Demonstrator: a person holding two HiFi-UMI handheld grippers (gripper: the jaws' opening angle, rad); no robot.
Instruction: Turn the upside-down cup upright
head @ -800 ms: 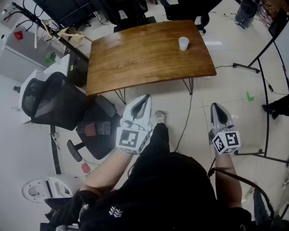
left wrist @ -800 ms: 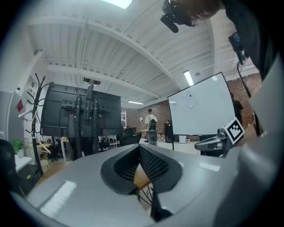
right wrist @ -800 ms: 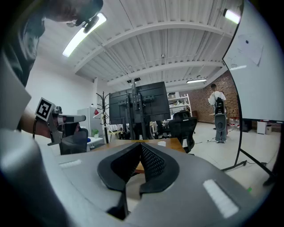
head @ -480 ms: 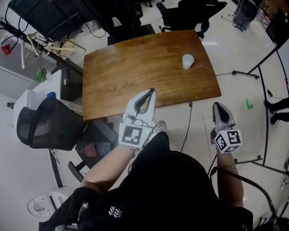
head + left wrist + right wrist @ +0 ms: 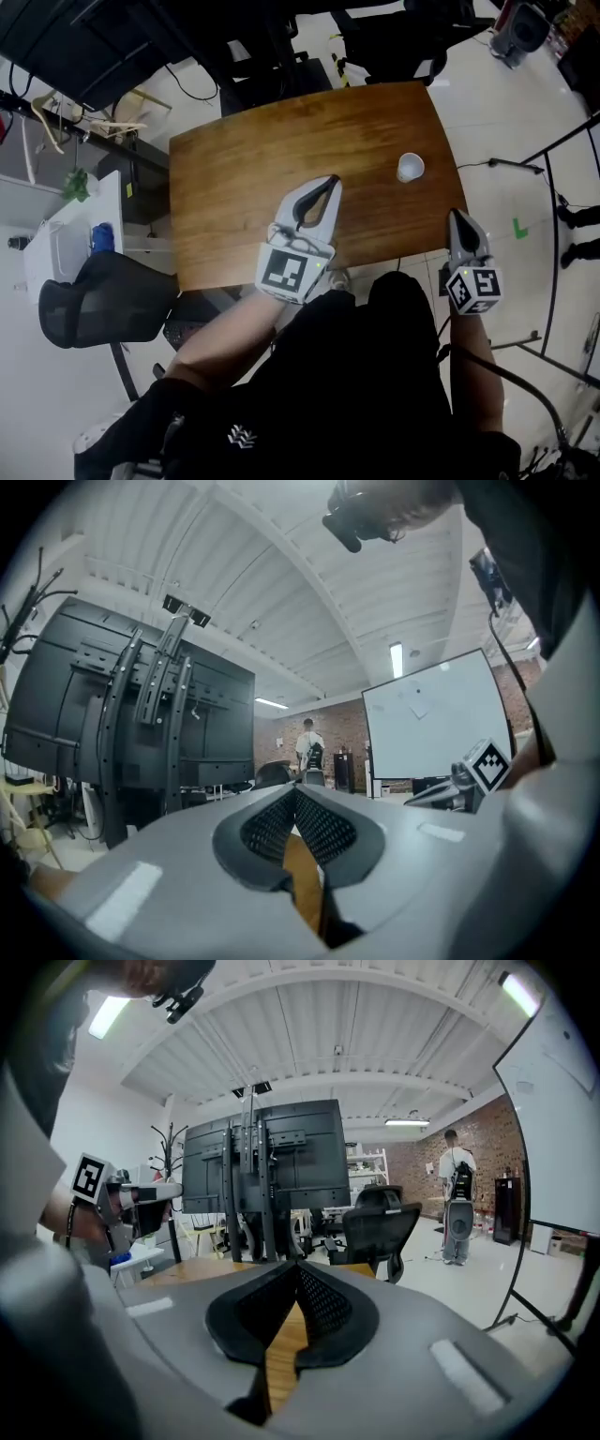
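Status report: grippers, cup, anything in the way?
Left gripper shut, empty, over table. Right gripper shut, empty, at its edge. Cup alone, untouched. Nothing in the way.

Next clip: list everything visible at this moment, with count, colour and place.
table: one, brown wood, centre of the head view
cup: one, white, on the table near its right edge, apart from both grippers
office chair: one, black, on the floor left of the table
floor mark: one, green, right of the table
whiteboard: one, white, across the room
screen on a stand: one, black, beyond the table
bystander: one, standing far off by the brick wall
left gripper: one, grey-white, over the table, shut, empty
right gripper: one, grey-white, by the table's near right corner, shut, empty
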